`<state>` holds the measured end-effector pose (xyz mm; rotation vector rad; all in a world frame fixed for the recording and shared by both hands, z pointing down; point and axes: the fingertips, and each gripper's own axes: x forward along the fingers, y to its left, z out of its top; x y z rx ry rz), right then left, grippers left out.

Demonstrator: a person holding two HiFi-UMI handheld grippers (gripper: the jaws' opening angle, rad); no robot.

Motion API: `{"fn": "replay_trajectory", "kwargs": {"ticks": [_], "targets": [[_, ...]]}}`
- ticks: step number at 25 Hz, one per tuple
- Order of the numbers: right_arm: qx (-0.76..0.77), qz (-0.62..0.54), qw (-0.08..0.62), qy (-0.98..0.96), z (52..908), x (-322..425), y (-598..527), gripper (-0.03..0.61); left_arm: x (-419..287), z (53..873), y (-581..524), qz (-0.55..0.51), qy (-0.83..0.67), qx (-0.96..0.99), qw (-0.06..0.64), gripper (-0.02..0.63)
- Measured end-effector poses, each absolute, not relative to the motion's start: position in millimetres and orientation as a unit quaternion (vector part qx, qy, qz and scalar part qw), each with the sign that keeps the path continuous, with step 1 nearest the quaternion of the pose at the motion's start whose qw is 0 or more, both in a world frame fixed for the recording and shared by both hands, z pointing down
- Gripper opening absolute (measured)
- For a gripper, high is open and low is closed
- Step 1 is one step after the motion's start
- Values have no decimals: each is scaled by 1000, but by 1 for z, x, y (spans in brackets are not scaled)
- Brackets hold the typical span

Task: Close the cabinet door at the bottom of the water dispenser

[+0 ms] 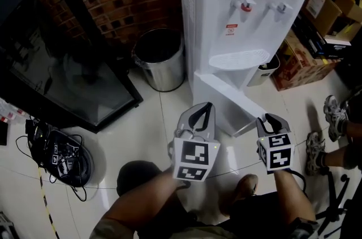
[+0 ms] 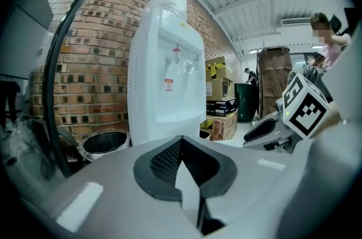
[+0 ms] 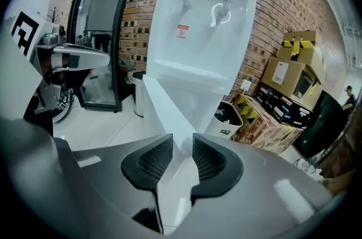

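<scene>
The white water dispenser (image 1: 249, 17) (image 2: 167, 79) (image 3: 198, 23) stands against the brick wall. Its bottom cabinet door (image 1: 226, 102) (image 3: 161, 105) is swung open toward me, a white panel over the floor. My left gripper (image 1: 202, 111) (image 2: 181, 142) hovers just before the door's face, its pads meeting at the tips with nothing between them. My right gripper (image 1: 270, 117) (image 3: 182, 144) is close to the door's free end, jaws apart. In the right gripper view the door's top edge runs straight toward that gap; no pad visibly presses on it.
A steel bin (image 1: 160, 57) (image 2: 104, 142) stands left of the dispenser, beside a black-framed glass panel (image 1: 62, 68). A small white bin (image 1: 266, 68) and cardboard boxes (image 1: 305, 57) (image 3: 288, 102) sit to the right. A cable bundle (image 1: 62, 156) lies front left. Someone's shoes (image 1: 334, 113) are at the right.
</scene>
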<state>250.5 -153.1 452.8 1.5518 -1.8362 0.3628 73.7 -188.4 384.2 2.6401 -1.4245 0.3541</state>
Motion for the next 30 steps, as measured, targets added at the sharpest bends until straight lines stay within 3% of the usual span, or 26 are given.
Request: {"fn": "replay_trajectory", "kwargs": {"ticks": [15, 19, 24, 30], "targets": [[642, 117, 349, -672, 454, 309, -226, 77, 79, 413, -229, 132, -484, 862, 71, 0], [659, 110, 330, -666, 455, 321, -252, 68, 78, 413, -236, 129, -490, 860, 63, 0], [667, 126, 318, -662, 472, 327, -284, 0, 66, 416, -246, 134, -512, 846, 66, 0], [674, 158, 274, -668, 487, 333, -327, 0, 53, 413, -254, 136, -535, 831, 64, 0]]}}
